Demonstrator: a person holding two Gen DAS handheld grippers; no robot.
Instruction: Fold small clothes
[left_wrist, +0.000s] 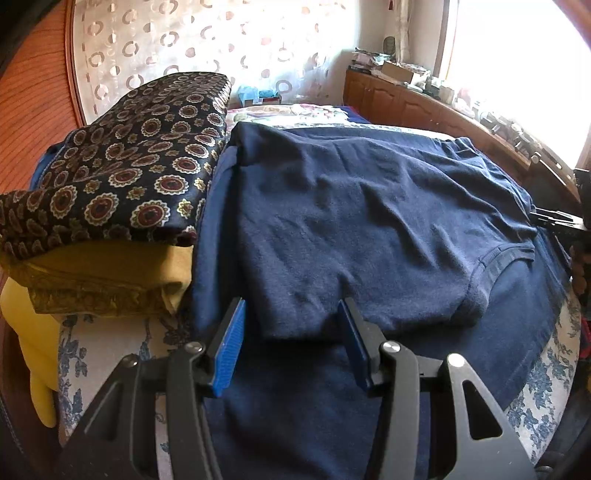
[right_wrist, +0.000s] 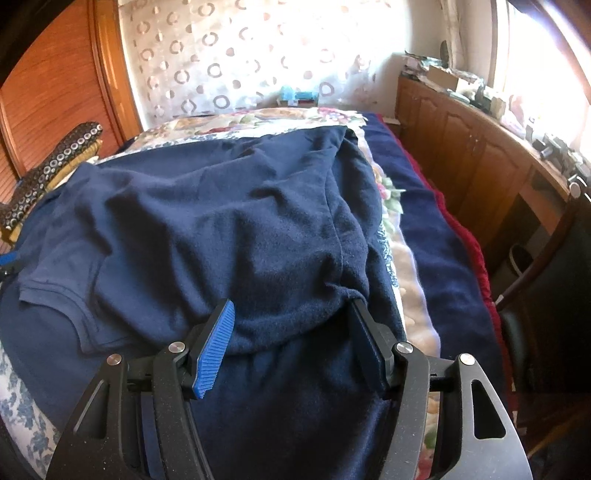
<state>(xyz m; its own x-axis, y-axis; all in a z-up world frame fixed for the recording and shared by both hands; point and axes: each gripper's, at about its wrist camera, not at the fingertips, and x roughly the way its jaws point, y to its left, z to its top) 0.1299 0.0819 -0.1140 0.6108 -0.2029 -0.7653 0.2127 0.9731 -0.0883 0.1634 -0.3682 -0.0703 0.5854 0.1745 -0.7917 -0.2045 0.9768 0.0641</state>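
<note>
A navy blue shirt (left_wrist: 369, 221) lies partly folded on the bed, its top layer doubled over a lower navy layer (left_wrist: 295, 406). It also shows in the right wrist view (right_wrist: 221, 240), with a sleeve hem (right_wrist: 74, 306) at the left. My left gripper (left_wrist: 291, 325) is open, its blue pads either side of the folded edge's near corner. My right gripper (right_wrist: 291, 332) is open, straddling the folded edge near its right end. Neither holds cloth.
A stack of folded clothes, patterned dark fabric (left_wrist: 122, 173) over mustard fabric (left_wrist: 99, 277), sits left of the shirt. The bed has a floral cover (right_wrist: 410, 280) and a navy and red blanket (right_wrist: 443, 240). A cluttered wooden cabinet (right_wrist: 480, 147) stands at the right.
</note>
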